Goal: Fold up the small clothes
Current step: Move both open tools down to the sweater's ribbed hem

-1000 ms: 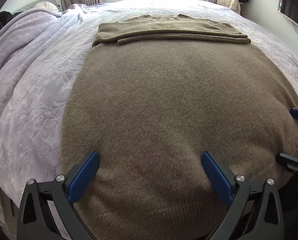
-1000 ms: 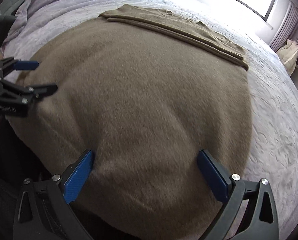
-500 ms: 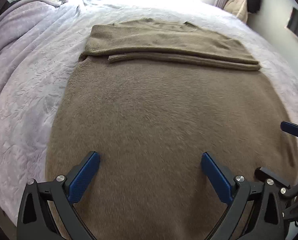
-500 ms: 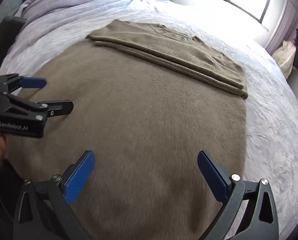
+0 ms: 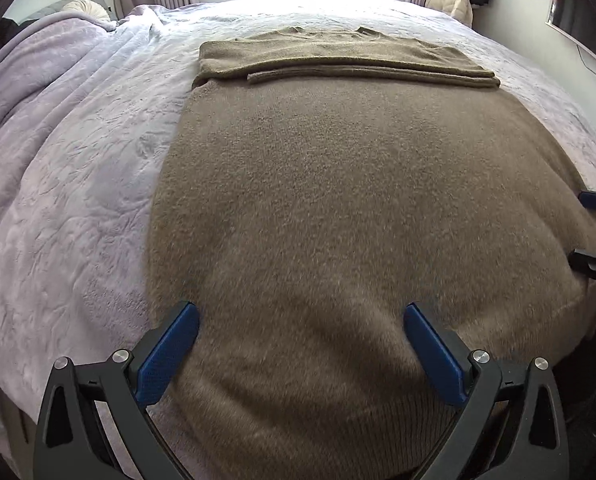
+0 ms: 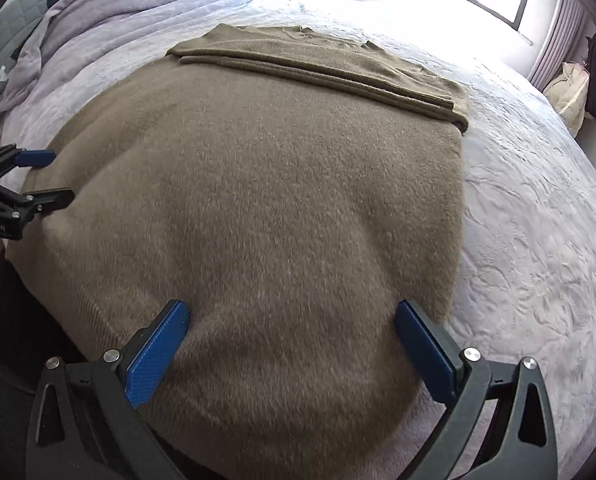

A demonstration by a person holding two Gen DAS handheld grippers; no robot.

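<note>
**Two open grippers at the near hem of a half-folded sweater**

Both grippers are seen with their jaws spread wide and nothing between the blue pads. The left gripper is poised over the near-left part of the brown knitted sweater, its left finger near the garment's left edge. The right gripper is poised over the near-right part, its right finger close to the garment's right edge. Whether the pads touch the knit cannot be told from these views.

The ribbed hem is found nearest of all, under and just behind the left gripper's fingers, at the near edge of the bed. From there the sweater runs straight away from both grippers, so its long axis lies along the line of sight, toward the window. The hem's left corner is nearer the left gripper and its right corner nearer the right; neither arm is favoured.

Farther on, the body is spread flat on the pale lilac bedspread. At the far end, the sleeves are already laid across the chest as a flat band, with the neckline beyond.

The coming move is judged to be a grasp of the hem at both corners, to be carried forward over the body toward that band.
</note>
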